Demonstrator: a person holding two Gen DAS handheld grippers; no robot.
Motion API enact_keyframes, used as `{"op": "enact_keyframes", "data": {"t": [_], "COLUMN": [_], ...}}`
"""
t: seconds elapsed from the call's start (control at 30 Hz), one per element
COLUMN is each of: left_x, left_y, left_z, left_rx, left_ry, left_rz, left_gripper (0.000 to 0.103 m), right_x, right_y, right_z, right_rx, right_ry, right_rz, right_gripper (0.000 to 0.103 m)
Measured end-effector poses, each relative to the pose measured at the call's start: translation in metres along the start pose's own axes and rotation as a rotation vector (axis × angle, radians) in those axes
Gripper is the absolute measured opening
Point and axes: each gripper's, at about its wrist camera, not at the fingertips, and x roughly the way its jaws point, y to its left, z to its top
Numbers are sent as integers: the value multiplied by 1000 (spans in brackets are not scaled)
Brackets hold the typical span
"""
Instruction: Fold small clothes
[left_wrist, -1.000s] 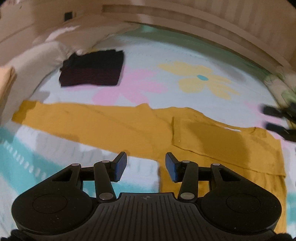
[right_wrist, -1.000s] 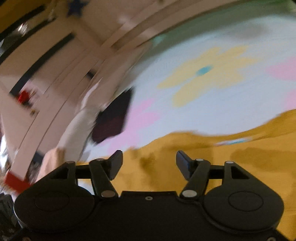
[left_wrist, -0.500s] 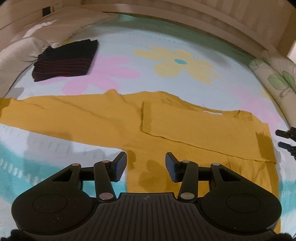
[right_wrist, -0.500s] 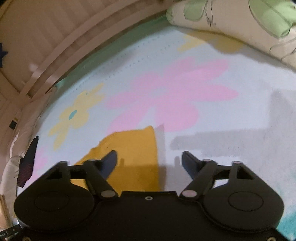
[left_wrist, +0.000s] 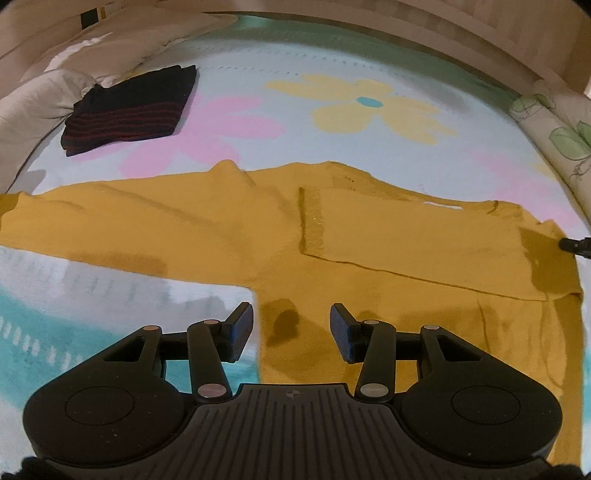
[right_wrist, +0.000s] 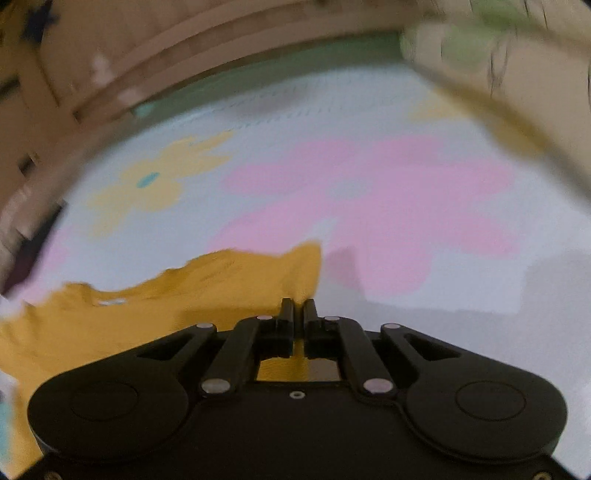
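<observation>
Mustard sweater (left_wrist: 388, 240) lies flat on the flowered bedspread (left_wrist: 332, 66), nearer the cameras than the folded dark garment (left_wrist: 129, 109); one sleeve is already folded across the chest. Right hand-held gripper (right_wrist: 298, 308) has just clamped shut on the sweater's side edge. Left hand-held gripper (left_wrist: 291, 332) hangs half-spread over the opposite side, grasping nothing. Judgement: pinch both layers there, then lift both sides level so the fold lands straight.
</observation>
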Motion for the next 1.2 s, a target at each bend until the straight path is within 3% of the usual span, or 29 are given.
{"op": "enact_keyframes", "data": {"t": [0.07,0.13,0.2,0.23,0.33,0.4,0.47,0.6,0.83,0.93,1.2], "left_x": [3,7,10,11,13,11,7,6,16,20,38], "left_y": [5,18,35,42,68,88,105,149,255,288,316], "left_z": [0,1,1,1,3,5,8,13,8,6,25], "left_rx": [-9,-57,-123,-144,-219,-258,-286,-353,-616,-689,-704], "left_ry": [11,33,47,49,30,1,-35,-91,-128,-182,-280], "left_rz": [-17,-56,-103,-116,-121,-111,-97,-37,107,57,6], "left_gripper": [45,45,45,46,54,61,73,76,77,80,81], "right_x": [6,3,-8,-13,-36,-46,-56,-66,-80,-77,-67], "right_y": [6,12,16,19,38,56,73,111,170,185,206], "right_z": [0,-2,-3,-4,-2,-5,-11,-26,-47,-55,-67], "right_rx": [-17,-29,-5,5,7,-2,-4,-2,-71,-79,-103], "right_ry": [28,5,-29,-52,-79,-67,-56,4,79,95,106], "right_rz": [-22,-94,-105,-95,-57,-8,39,171,309,349,352], "right_gripper": [14,25,67,76,78,87,90,91,91,91,91]}}
